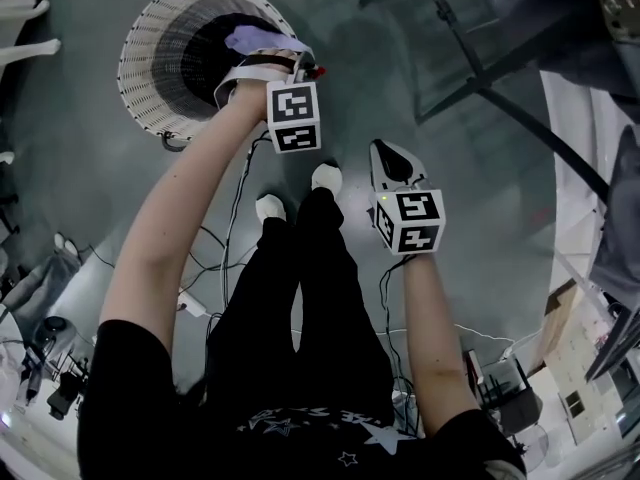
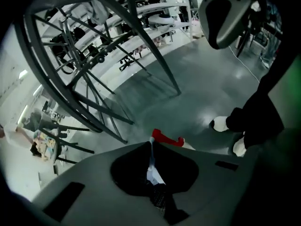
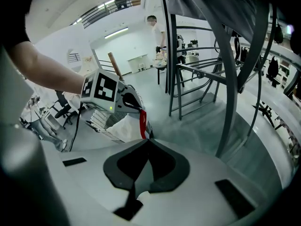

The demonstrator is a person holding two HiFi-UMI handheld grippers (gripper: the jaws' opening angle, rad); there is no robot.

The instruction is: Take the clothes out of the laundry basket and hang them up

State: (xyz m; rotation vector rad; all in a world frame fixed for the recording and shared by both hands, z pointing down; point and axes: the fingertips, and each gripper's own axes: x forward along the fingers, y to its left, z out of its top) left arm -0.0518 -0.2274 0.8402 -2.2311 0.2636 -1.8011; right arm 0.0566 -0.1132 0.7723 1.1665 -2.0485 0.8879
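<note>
The white woven laundry basket (image 1: 165, 63) stands on the floor at the upper left of the head view, with dark clothes inside. My left gripper (image 1: 300, 66) reaches over its right rim and is shut on a pale lilac-white garment (image 1: 255, 40). In the left gripper view a thin strip of that garment (image 2: 151, 169) is pinched between the closed jaws of the left gripper (image 2: 151, 147). My right gripper (image 1: 385, 153) hangs over bare floor to the right of the basket, shut and empty (image 3: 149, 142). The right gripper view shows the left gripper (image 3: 134, 102) with the pale garment (image 3: 123, 127) under it.
A dark metal drying rack (image 1: 480, 78) stands at the upper right, and its tubes (image 3: 225, 79) loom near the right gripper. The person's white shoes (image 1: 300, 193) are between the grippers. Cables (image 1: 225, 248) trail on the floor. Another person (image 3: 157, 32) stands far off.
</note>
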